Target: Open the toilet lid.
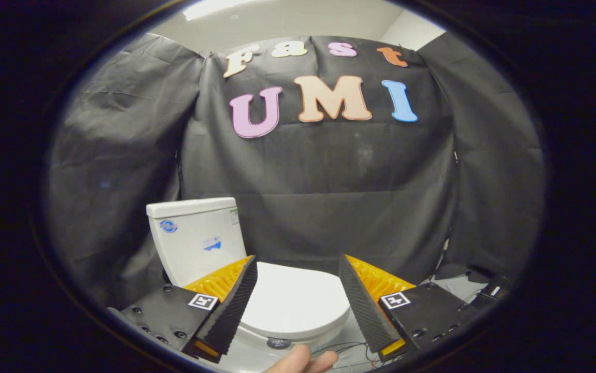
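Note:
A white toilet stands ahead of me, its lid (pixel 293 300) lying flat and closed over the bowl. Its white tank (pixel 197 238) rises behind the lid, beyond my left finger. My gripper (pixel 298 267) hovers above the lid with its fingers spread wide apart, and the lid shows in the gap between them. Nothing is held. The fingertips are well above the lid and apart from it.
A person's fingers (pixel 303 361) show just below the toilet's front rim, near a small dark round disc (pixel 278 343). Thin wires (pixel 344 349) trail on the pale floor to the right. Black cloth hangs behind and to both sides of the toilet.

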The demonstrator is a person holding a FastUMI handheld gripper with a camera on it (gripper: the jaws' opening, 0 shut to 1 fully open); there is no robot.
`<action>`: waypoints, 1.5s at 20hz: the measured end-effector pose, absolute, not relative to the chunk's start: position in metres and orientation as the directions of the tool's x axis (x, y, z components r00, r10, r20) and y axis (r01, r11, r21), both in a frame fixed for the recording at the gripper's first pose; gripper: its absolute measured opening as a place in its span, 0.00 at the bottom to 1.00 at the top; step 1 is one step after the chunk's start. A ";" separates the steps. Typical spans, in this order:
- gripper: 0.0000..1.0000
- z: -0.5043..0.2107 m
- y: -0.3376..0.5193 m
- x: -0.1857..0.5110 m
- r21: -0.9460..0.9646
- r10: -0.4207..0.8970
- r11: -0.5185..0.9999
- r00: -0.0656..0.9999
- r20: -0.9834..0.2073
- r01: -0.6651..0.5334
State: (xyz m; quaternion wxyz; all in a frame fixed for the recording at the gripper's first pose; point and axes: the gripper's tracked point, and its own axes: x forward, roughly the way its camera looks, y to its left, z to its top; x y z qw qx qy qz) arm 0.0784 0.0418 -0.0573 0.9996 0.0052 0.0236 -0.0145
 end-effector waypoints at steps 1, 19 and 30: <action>0.98 -0.058 0.044 0.076 0.011 -0.037 0.999 0.998 -0.047 0.038; 0.98 -0.105 0.067 0.082 0.170 -0.076 0.981 0.991 -0.112 0.095; 0.99 -0.198 0.055 0.077 0.703 -0.117 0.673 0.971 -0.206 0.230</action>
